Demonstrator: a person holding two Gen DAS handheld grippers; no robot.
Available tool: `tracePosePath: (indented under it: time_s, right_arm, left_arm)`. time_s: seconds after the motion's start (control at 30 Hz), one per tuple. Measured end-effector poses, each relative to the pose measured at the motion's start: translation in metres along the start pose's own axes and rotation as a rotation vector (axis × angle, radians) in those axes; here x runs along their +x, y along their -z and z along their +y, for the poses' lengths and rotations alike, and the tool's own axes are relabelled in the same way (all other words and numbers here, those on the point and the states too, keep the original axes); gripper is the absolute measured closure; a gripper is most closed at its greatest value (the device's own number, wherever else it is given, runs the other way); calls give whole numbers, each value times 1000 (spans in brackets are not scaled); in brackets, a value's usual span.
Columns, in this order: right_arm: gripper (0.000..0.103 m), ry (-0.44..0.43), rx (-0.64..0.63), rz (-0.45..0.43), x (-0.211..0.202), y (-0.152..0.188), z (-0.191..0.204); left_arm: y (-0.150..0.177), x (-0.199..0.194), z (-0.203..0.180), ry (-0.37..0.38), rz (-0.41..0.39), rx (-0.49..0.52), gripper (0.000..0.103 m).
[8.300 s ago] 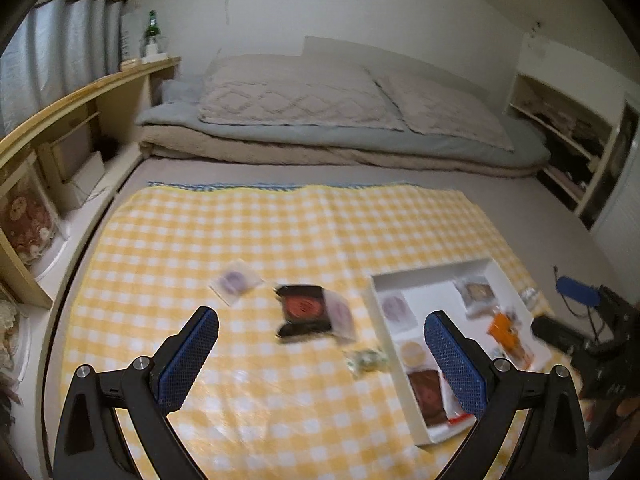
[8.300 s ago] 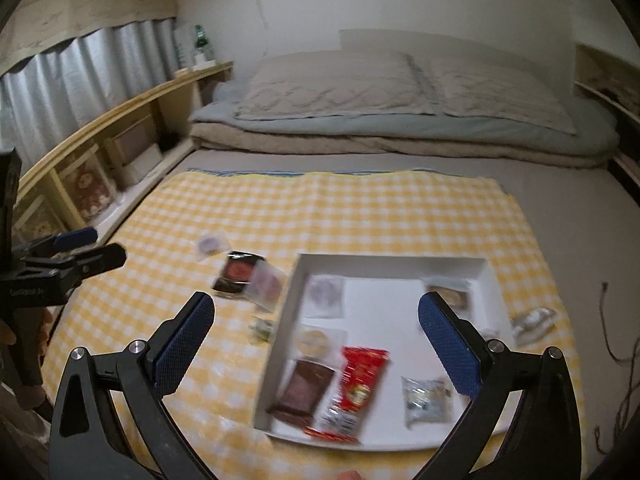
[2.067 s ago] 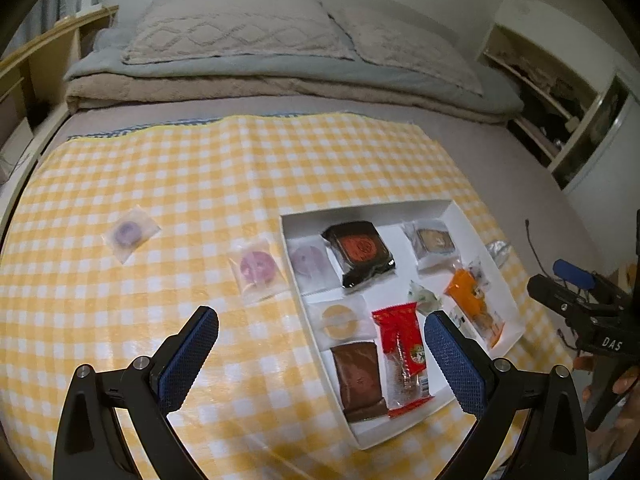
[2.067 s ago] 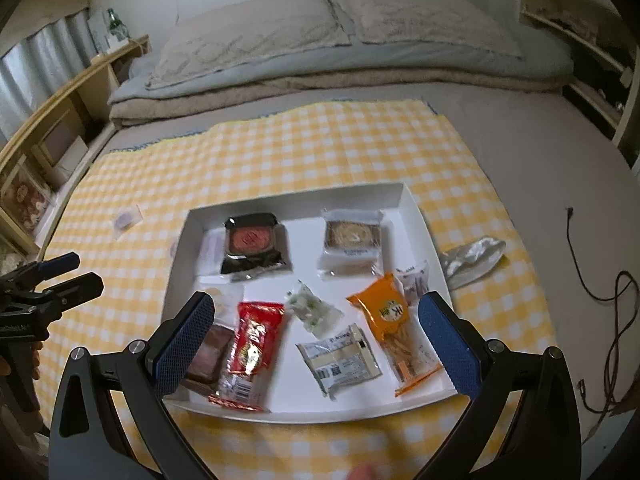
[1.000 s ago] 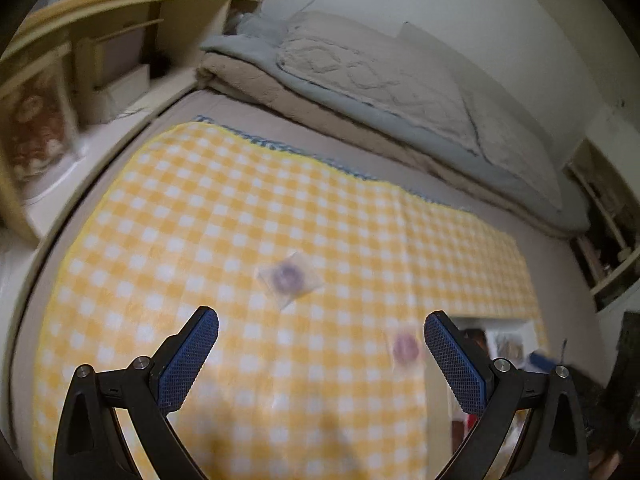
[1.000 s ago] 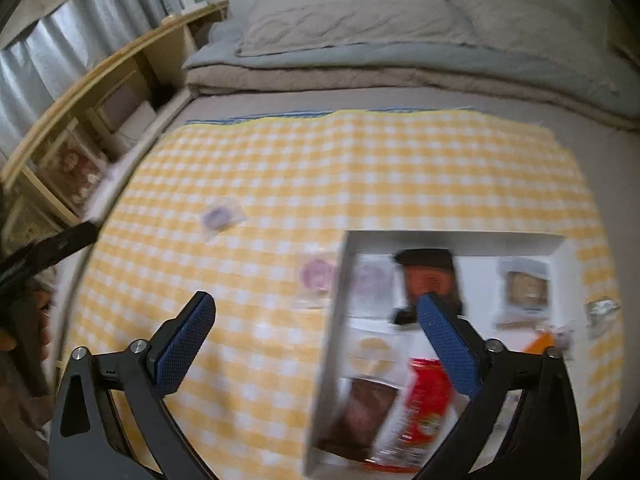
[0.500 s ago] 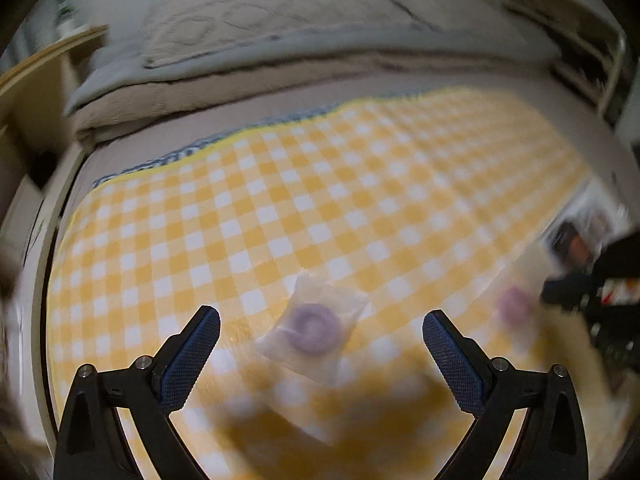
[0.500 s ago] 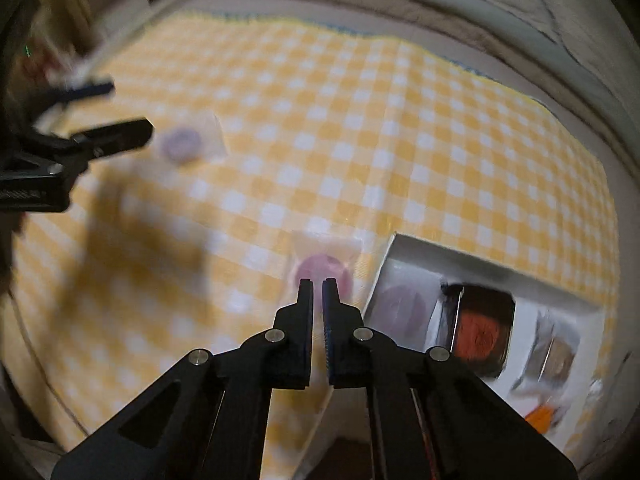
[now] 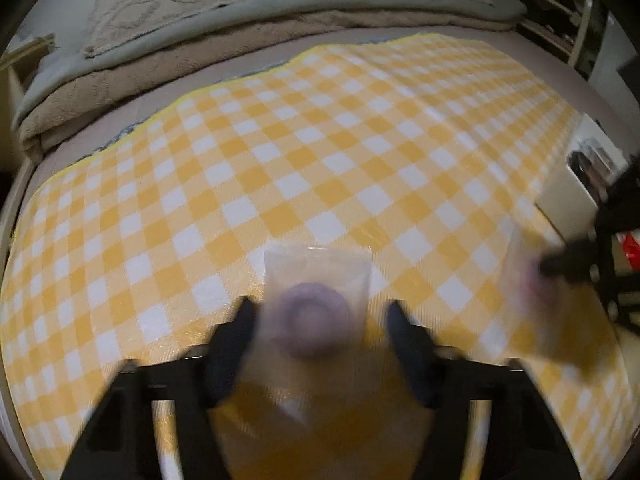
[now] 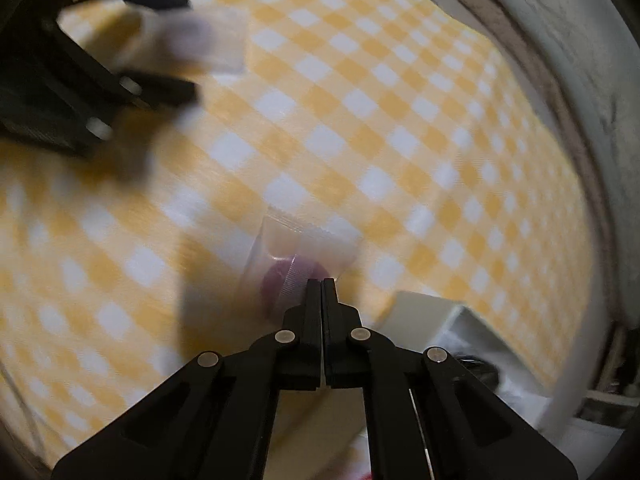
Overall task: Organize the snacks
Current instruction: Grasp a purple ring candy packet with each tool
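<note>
Two clear packets, each with a round purple snack, lie on the yellow checked cloth (image 9: 320, 140). One packet (image 9: 316, 312) sits between the fingers of my left gripper (image 9: 320, 328), whose jaws are closing; the pads stand just off its edges. From the right wrist view, that left gripper (image 10: 188, 46) flanks the same packet (image 10: 208, 40). My right gripper (image 10: 322, 282) is shut, tips at the near edge of the second packet (image 10: 304, 248), with nothing seen between the pads. The left wrist view shows this right gripper (image 9: 552, 268) over the blurred second packet (image 9: 528, 280).
The white snack tray (image 10: 440, 312) stands just right of the second packet, its corner close to my right gripper; it shows as tray (image 9: 568, 196) at the cloth's right edge. Folded bedding (image 9: 240, 20) lies beyond the cloth. A shelf (image 9: 560, 20) stands far right.
Both grippers have sunk toward the cloth. The left jaws have narrowed around the first packet. The right gripper, shut half a second ago above the second packet, now has its tips at it.
</note>
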State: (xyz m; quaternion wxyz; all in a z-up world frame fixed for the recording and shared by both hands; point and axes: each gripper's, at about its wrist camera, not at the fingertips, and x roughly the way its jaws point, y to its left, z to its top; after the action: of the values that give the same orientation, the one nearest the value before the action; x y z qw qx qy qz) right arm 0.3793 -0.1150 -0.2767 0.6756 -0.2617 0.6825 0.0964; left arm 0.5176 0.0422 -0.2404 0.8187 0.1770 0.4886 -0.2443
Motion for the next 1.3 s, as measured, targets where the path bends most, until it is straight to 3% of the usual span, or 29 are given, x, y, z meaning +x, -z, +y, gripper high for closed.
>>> tracePosePath:
  time_s: [0.17, 0.37, 0.43, 0.5, 0.6, 0.67, 0.73, 0.8, 0.87, 0.93, 1.03, 1.17, 1.3]
  right_arm:
    - [100, -186, 58, -51, -17, 3, -1]
    - [98, -322, 179, -138, -37, 11, -19]
    - [86, -325, 165, -142, -35, 13, -20]
    - [50, -315, 137, -142, -30, 14, -18]
    - [36, -295, 67, -154, -26, 19, -4]
    - [33, -263, 27, -144, -19, 17, 1]
    - [33, -241, 8, -118, -10, 16, 4]
    - [32, -225, -18, -100, -4, 14, 8]
    - [32, -230, -42, -101, -2, 15, 13]
    - [33, -262, -24, -84, 1, 18, 14]
    - [47, -278, -14, -98, -1, 17, 15]
    - [49, -288, 21, -124, -6, 18, 14]
    - [50, -311, 87, -160, -13, 22, 12]
  left_arm:
    - [13, -6, 5, -29, -12, -118, 55]
    - [60, -40, 16, -37, -33, -267, 55]
    - [75, -53, 16, -41, -34, -300, 55]
    - [87, -66, 15, -50, -30, -321, 55]
    - [102, -88, 8, -48, -23, -323, 55]
    - [109, -95, 3, -45, -7, -311, 53]
    - [114, -104, 0, -30, 3, -297, 48]
    - [118, -109, -2, -7, 20, -272, 28]
    - [115, -109, -7, 3, 48, -226, 22]
    - [109, -106, -8, -3, 82, -197, 22]
    - [98, -95, 1, 17, 121, -224, 22]
    - [87, -93, 14, 17, 165, -291, 32]
    - [77, -84, 11, -37, 207, -268, 42]
